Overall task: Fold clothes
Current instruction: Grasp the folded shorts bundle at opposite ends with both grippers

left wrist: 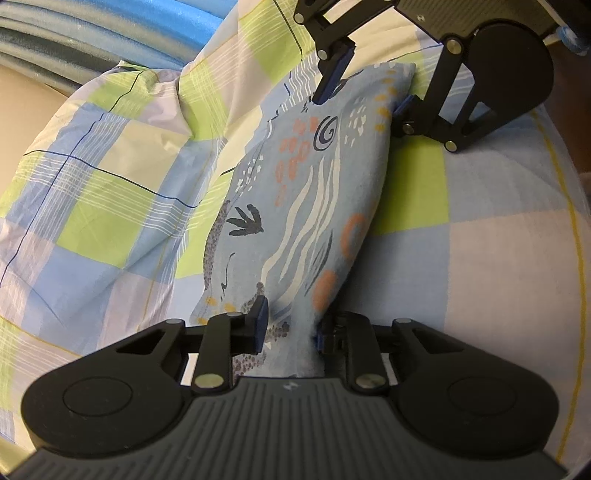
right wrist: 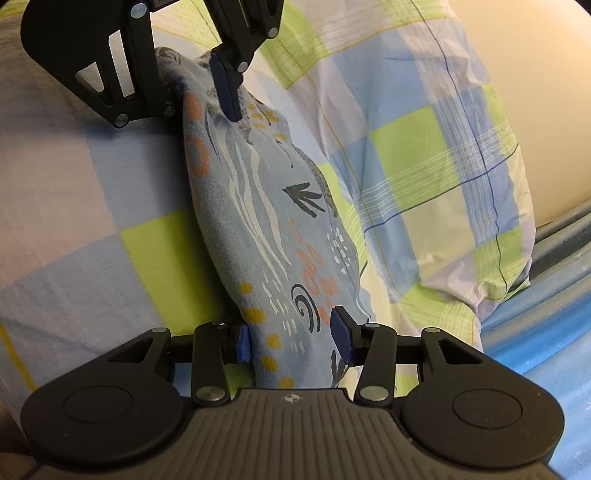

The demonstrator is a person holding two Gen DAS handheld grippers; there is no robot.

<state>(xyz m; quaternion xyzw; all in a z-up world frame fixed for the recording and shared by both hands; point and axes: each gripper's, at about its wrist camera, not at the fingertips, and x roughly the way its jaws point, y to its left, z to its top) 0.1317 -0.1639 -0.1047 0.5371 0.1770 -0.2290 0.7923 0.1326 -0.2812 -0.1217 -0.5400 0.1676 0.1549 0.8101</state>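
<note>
A folded light-blue garment (left wrist: 306,192) with orange dots, white wavy lines and dark leaf prints stretches between my two grippers, above a checked bed sheet (left wrist: 487,266). At the bottom of the left wrist view, my left gripper (left wrist: 291,323) is shut on the garment's near end. My right gripper (left wrist: 364,92) clamps the far end at the top. In the right wrist view the garment (right wrist: 266,221) runs from my right gripper (right wrist: 291,338) up to the left gripper (right wrist: 201,96). The cloth fills the gap between both pairs of fingers.
A plump pillow (left wrist: 110,166) in the same green, blue and white check lies beside the garment (right wrist: 443,158). Blue padded material (left wrist: 110,26) borders the bed beyond the pillow (right wrist: 535,317). The flat sheet (right wrist: 74,229) spreads out on the garment's other side.
</note>
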